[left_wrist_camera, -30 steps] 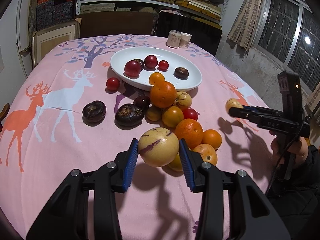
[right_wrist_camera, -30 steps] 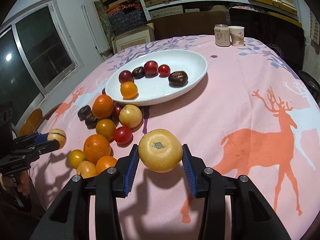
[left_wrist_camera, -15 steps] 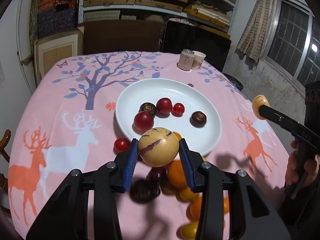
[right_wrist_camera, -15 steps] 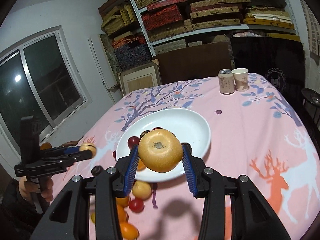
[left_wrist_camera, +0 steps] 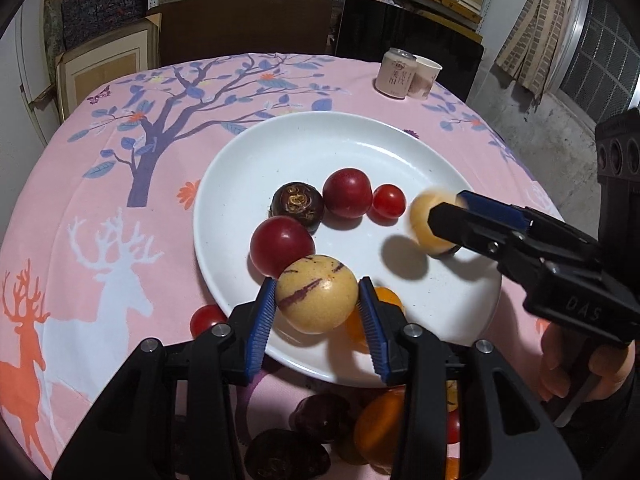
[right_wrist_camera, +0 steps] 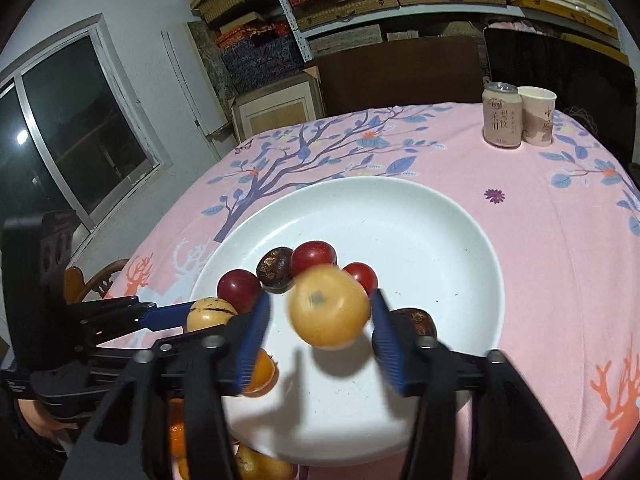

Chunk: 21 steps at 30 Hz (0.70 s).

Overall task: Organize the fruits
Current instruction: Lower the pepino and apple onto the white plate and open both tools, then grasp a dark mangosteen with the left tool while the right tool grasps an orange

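Your right gripper [right_wrist_camera: 320, 332], jaws just opening, has freed the smooth yellow fruit [right_wrist_camera: 329, 307], blurred, prob. falling; left gripper [left_wrist_camera: 318, 312] seems loosening round the striped melon [left_wrist_camera: 317, 293]. Both roll, bruise: grip at widest pt.

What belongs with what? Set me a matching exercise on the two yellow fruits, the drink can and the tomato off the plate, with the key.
Things:
1. striped yellow fruit
2. plain yellow fruit
3. drink can
4. small red tomato

Places:
a. upright beside the paper cup
b. on the cloth, just outside the plate
c. touched by both pads of the left claw
d. blurred, clear of the right claw pads on either side

Pairs: 1-c, 2-d, 3-a, 4-b.

The jaws of both claws have just been opening.
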Tool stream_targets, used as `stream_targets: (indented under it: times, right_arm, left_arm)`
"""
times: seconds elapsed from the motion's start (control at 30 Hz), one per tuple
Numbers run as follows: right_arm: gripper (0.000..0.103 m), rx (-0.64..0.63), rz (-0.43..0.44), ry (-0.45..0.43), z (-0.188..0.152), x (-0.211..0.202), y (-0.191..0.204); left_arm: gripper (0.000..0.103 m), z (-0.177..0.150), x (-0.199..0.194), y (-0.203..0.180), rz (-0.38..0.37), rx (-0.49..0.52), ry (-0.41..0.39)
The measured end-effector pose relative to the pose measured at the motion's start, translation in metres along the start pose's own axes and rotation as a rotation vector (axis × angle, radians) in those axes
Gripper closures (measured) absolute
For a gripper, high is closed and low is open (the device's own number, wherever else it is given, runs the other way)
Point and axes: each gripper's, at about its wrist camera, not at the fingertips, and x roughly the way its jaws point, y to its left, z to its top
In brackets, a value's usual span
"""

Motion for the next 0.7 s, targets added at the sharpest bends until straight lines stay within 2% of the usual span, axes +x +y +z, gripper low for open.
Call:
stream_targets:
  times: [0.1, 0.23, 0.3, 0.33, 0.43, 0.53, 0.63, 0.7]
  right_arm:
    - [0.039, -0.012, -0.005, -0.034, -0.003, -0.015, 0.000]
    - [0.039, 0.009, 0.023, -0.056, -0.014, -0.039, -0.003]
    - [0.039, 0.008, 0.024, -0.052, -0.028, -0.050, -0.002]
    - [0.039, 0.007, 0.027, -0.048, -0.036, -0.055, -0.003]
    - [0.038, 0.012, 0.031, -0.008, -0.064, -0.063, -0.006]
    - [0.038, 0.038, 0.035, 0.019, -0.088, -0.074, -0.009]
    - [0.038, 0.064, 0.047, 0.024, -0.108, -0.085, -0.007]
    - [0.038, 0.068, 0.052, 0.030, -0.118, -0.088, -0.005]
  left_arm:
    - [0.045, -0.004, -0.022, -0.002, 0.009, 0.010, -0.056]
    - [0.038, -0.018, -0.060, -0.001, 0.003, 0.004, -0.120]
    - [0.032, -0.031, -0.081, 0.004, 0.004, -0.005, -0.147]
    - [0.032, -0.040, -0.090, 0.008, 0.012, -0.006, -0.152]
    - [0.032, -0.067, -0.103, 0.021, 0.062, -0.010, -0.142]
    - [0.032, -0.095, -0.099, 0.037, 0.108, -0.014, -0.096]
    - [0.032, -0.111, -0.088, 0.047, 0.146, -0.015, -0.058]
    - [0.033, -0.113, -0.080, 0.049, 0.162, -0.005, -0.063]
